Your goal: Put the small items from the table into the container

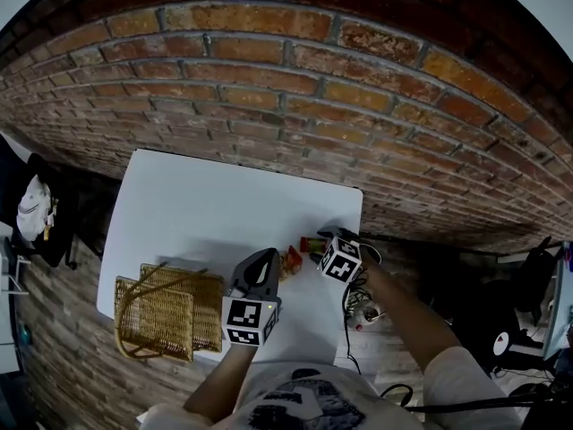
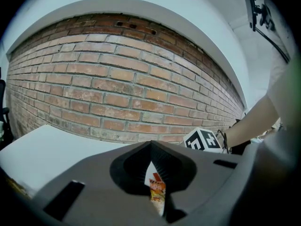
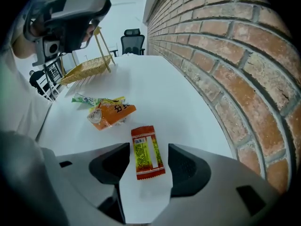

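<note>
At the left of the white table (image 1: pixel 206 204) a wicker basket (image 1: pixel 152 321) stands close to the near edge, where either hand can reach it; it is probably the container meant. Just right of it is the left gripper (image 1: pixel 267 260). Its jaws are closed flat on a small snack packet (image 2: pixel 157 192), which stands on edge between the pads. The pinch looks meant to carry the packet to the basket, and it has not been dropped in yet.

Further right, a green packet (image 3: pixel 87 99) and an orange packet (image 3: pixel 110 114) lie touching each other on the bare tabletop, waiting to be picked up. Beside them, nearer the brick wall (image 1: pixel 358 106), a red sachet (image 3: pixel 147 153) lies flat. The right gripper (image 3: pixel 148 160) points steeply down over it with its jaws wide apart, one on each long side, and neither pad presses on it. That straddle suits a squeeze across the sachet's narrow width, which is likely the next pickup.
</note>
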Available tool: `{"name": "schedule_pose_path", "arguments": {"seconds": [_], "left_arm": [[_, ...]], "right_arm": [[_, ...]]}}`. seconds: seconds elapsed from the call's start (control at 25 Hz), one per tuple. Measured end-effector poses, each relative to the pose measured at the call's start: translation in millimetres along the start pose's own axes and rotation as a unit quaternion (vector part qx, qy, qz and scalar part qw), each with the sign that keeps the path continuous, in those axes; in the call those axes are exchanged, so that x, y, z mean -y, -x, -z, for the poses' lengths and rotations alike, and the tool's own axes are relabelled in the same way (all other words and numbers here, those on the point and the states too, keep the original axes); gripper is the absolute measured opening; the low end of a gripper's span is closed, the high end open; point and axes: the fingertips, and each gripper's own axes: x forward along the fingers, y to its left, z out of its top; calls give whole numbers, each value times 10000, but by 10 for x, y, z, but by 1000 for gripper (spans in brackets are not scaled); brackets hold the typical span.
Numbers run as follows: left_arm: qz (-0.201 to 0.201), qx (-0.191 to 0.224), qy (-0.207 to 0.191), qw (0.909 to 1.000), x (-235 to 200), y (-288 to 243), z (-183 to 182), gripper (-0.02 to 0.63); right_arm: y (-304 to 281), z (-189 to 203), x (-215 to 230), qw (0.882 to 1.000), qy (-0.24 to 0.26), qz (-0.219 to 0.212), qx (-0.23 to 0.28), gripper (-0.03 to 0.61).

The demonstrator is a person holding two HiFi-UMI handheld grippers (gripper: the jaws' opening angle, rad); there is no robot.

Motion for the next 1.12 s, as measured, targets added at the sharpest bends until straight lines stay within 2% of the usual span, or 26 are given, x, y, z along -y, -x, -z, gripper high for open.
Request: {"name": "schedule_pose_path", "arguments": {"seconds": [0.16,0.32,0.4,0.84,1.0,1.12], "left_arm": [[-29,-33,24,10000,-40,-7,-4,46],[-12,-40,42,10000,-36,0,16,46],[25,-89,62,9999,-19,8,36,46],[-28,-8,27,10000,-29,60,23,46],[-7,-181,46,9998,-4,107,66,46],[-11,-63,7,10000,-1,138,20,46]], "right_arm": [[-26,1,-14,9998,25,-147,-162,262],[-60,13,-71,9992,0,-296,-271,198],[-47,-17,-90,9992,-28,-334,-229,187],[-29,15,-135,9993,-103,-240,-259,141],[-10,15,-173,9994,-82,-199,-264,114],[13,44,-205,9994,-129,-154,-298,106]]}}
